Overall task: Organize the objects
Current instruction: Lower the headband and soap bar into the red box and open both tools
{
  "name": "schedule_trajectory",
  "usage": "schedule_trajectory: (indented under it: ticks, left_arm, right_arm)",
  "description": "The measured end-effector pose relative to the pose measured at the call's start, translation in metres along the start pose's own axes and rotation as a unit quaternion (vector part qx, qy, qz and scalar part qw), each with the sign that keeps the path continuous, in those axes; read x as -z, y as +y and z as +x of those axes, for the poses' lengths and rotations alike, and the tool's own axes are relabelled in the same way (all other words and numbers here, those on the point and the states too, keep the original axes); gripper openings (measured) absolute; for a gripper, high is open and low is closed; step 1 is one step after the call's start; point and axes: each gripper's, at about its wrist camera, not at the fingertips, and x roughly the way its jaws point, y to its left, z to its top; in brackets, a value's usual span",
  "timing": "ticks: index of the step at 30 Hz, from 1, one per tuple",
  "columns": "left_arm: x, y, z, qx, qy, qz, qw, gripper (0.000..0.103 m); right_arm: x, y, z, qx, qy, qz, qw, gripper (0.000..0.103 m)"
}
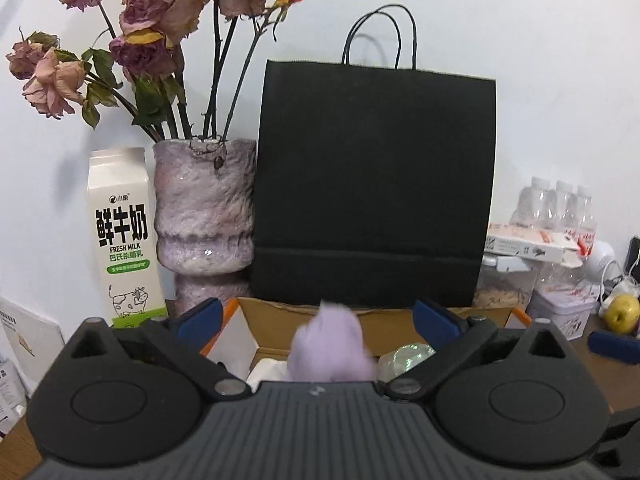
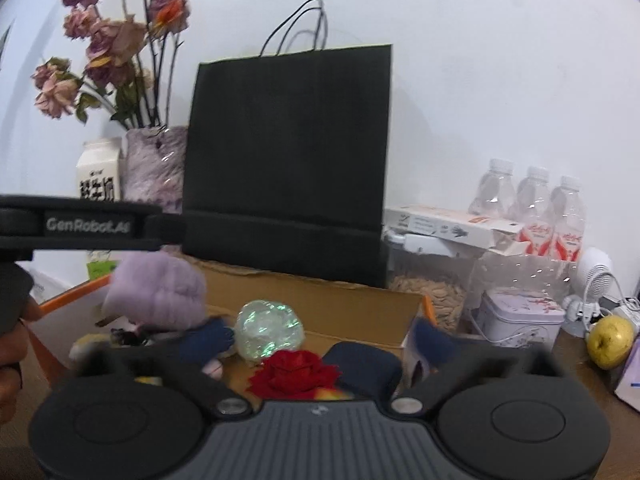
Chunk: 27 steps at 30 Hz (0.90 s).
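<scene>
i see left gripper [image 1: 318, 318] spread, empty | right gripper [image 2: 324, 336] spread, empty | cardboard box [image 2: 320, 296]: one purple plush [image 2: 160, 292], one red rose [image 2: 298, 372] | three bottles [image 2: 532, 200]

You get even, soft indoor light; the black paper bag [image 1: 372, 184] throws faint handle shadows on the wall behind it. Edges bow, corners darken, and the right-wrist view smears below the bag.

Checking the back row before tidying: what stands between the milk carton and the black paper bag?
A mottled purple vase of dried roses stands between the milk carton and the black paper bag. The left wrist view shows it best.
</scene>
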Motion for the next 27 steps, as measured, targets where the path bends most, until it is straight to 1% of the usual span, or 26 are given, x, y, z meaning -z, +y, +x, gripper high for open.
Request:
schedule_trajectory:
  ticks: [6, 13, 22, 27]
  left_arm:
    - [0.001, 0.001, -0.002, 0.001, 0.004, 0.004, 1.0, 0.103]
    - [0.003, 0.002, -0.019, 0.007, 0.003, 0.012, 0.9999, 0.103]
    - [0.014, 0.007, -0.069, 0.024, 0.005, 0.02, 0.9995, 0.103]
    - [0.023, 0.012, -0.102, 0.035, 0.015, 0.024, 0.999, 0.103]
  right_arm:
    - [-0.002, -0.005, -0.001, 0.001, 0.007, 0.015, 1.0, 0.103]
    - [-0.007, -0.01, -0.013, -0.002, 0.007, 0.035, 0.999, 0.103]
    - [-0.003, -0.008, -0.056, -0.003, 0.008, 0.036, 0.999, 0.103]
    - [0.003, -0.004, -0.087, -0.006, 0.013, 0.033, 0.999, 0.103]
